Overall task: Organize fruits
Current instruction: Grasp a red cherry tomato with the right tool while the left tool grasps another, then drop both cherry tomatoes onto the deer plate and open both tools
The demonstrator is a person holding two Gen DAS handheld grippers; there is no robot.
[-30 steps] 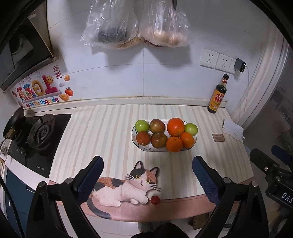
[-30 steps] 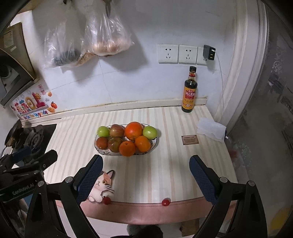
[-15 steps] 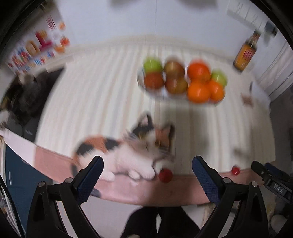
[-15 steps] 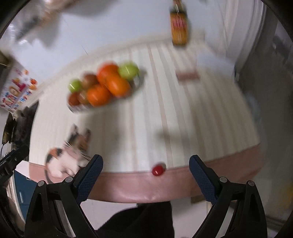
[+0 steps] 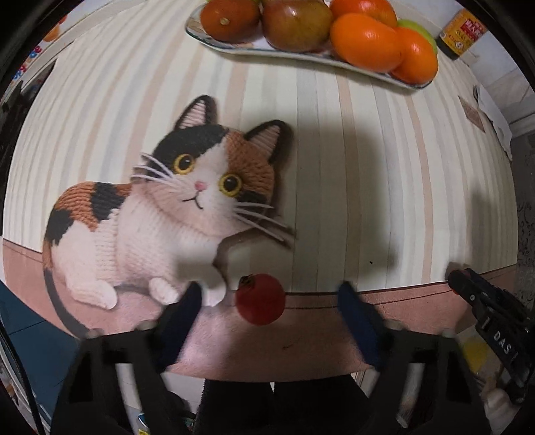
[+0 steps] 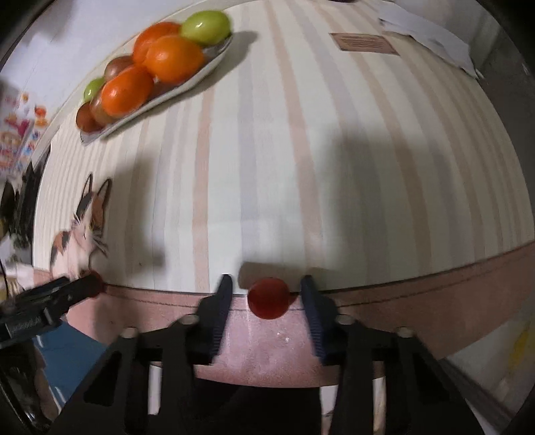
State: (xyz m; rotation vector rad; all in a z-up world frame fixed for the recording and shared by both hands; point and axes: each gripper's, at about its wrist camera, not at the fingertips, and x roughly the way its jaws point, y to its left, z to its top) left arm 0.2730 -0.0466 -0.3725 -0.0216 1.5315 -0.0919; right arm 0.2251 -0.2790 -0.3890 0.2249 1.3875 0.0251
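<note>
Two small red cherry tomatoes lie on the pink front edge of the striped counter. In the left wrist view one tomato (image 5: pixel 260 298) sits between the open fingers of my left gripper (image 5: pixel 269 301), by the cat picture's paw. In the right wrist view the other tomato (image 6: pixel 269 298) sits between the fingers of my right gripper (image 6: pixel 265 294), which stand close on both sides without touching it. The fruit plate (image 5: pixel 254 47) with oranges, apples and green fruit stands farther back; it also shows in the right wrist view (image 6: pixel 187 83).
A cat picture (image 5: pixel 160 214) covers the counter's front left. A soy sauce bottle (image 5: pixel 463 28), a small brown card (image 6: pixel 364 42) and white paper (image 6: pixel 431 40) lie at the back right. The left gripper (image 6: pixel 50 301) shows at the right wrist view's left edge.
Both grippers have dropped down and forward to the counter's front edge. Each now straddles a cherry tomato, and both jaws have narrowed, the right more than the left.
</note>
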